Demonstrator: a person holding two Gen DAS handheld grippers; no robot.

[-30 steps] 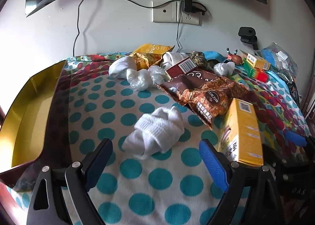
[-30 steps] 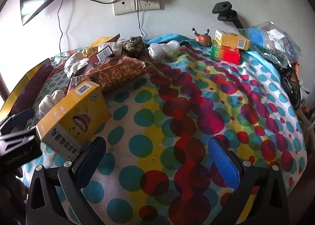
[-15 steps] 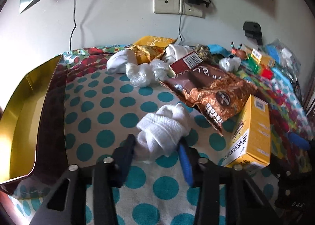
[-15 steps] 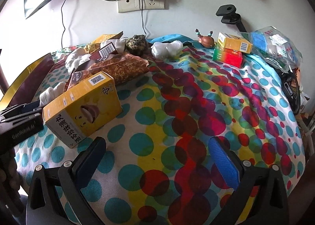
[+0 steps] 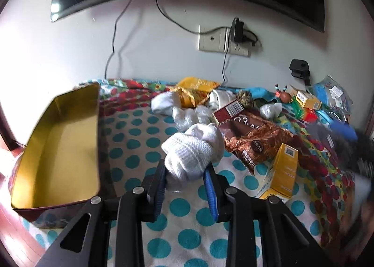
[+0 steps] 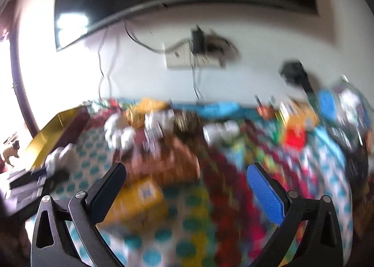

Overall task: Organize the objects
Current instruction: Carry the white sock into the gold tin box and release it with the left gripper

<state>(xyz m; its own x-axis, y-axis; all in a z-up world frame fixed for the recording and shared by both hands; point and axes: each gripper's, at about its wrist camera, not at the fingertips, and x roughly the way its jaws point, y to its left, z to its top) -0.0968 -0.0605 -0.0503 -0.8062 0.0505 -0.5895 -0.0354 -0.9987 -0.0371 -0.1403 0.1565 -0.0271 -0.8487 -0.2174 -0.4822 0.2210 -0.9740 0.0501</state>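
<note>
— Our left claw point(image 5: 184, 177) is pinched tight on the rolled white sock point(image 5: 192, 150), isn't it?

— Yes. We see the bundle squeezed between the two pads, bulging out ahead of the tips and held clear above the polka-dot cloth point(image 5: 131, 143).

— What do we have around that claw?

— Off to its left sits the gold-lined box point(image 5: 58, 150), open side up, with a dark outer wall. Ahead of the tips and slightly right lies the brown snack bag point(image 5: 254, 137), with a dark red carton point(image 5: 228, 110) touching its far end. Just to the right of the claw stands the yellow carton point(image 5: 282, 171), tilted on the cloth.

— And farther ahead?

— We make out crumpled clear plastic point(image 5: 189, 115), another white sock point(image 5: 163, 103) and a yellow snack bag point(image 5: 196, 90) near the wall, below the wall socket point(image 5: 223, 40).

— Now our right claw point(image 6: 185, 188)?

— Its jaws stand wide apart and we see nothing between them. That view is badly smeared, so we can only pick out a yellow carton point(image 6: 136, 199) beyond the left finger and the gold-lined box point(image 6: 49, 138) far to the left.

— Can we see the right claw from the left camera?

— Only as a blurred dark shape with a blue pad at the right edge.
</note>
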